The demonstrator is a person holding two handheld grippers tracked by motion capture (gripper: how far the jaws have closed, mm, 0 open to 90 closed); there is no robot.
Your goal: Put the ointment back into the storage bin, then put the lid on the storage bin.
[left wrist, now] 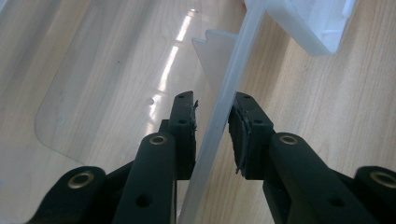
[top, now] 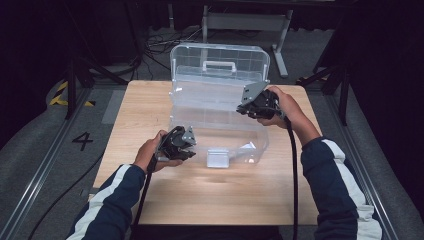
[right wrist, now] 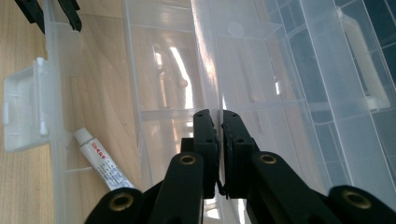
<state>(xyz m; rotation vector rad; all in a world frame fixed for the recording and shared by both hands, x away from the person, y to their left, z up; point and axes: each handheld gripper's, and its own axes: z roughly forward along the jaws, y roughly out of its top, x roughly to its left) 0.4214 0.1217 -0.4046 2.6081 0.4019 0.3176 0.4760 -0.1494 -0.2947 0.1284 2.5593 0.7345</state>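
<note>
Left hand-held gripper [left wrist: 212, 128] jaws straddle front rim of clear storage box [top: 235, 145], narrow, not clamped. Right hand-held gripper [right wrist: 219, 119] pinches inner tray wall. Lid [top: 220, 62] up; tube [right wrist: 100, 158] inside. Judged midway.

A light wooden desk [top: 150, 195] with visible grain stands at the centre of a dim room, brightly lit from above while the surroundings fall into near black. Grey carpeted floor [top: 30, 145] surrounds it. At 9 o'clock a metal rail [top: 37, 175] runs along the floor beside a painted number 4 [top: 82, 140]. Toward 10 o'clock lies yellow-and-black hazard tape [top: 61, 95] by a dark stand leg [top: 72, 90]. At 12 o'clock black cables [top: 160, 42] tangle before a grey metal frame [top: 245, 22]. Dark curtains [top: 385, 65] close off 3 o'clock.
</note>
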